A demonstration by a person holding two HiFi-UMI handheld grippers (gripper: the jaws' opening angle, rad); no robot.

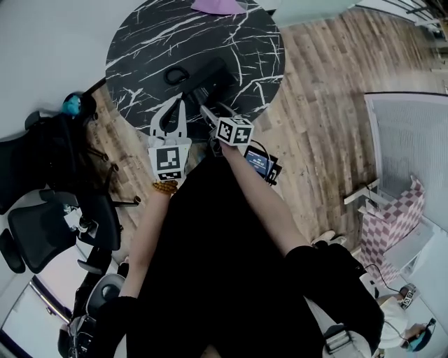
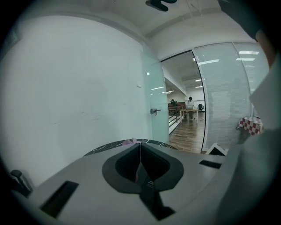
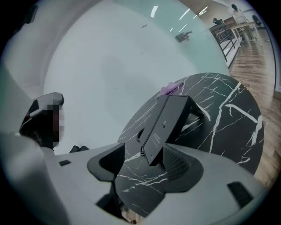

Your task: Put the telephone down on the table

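No readable text; small print on telephone (image 3: 164, 127) illegible.

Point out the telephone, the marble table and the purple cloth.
telephone (image 3: 169, 125): right gripper view, its flat face.
marble table (image 1: 140, 42): head view, bare top.
purple cloth (image 1: 218, 5): head view, its middle.

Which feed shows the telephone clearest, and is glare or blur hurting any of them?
Right gripper view: telephone sharp, evenly lit, no glare. Head view: fisheye-bent, telephone low-contrast against the dark table. Left gripper view: dark vignetted corners, telephone not shown.
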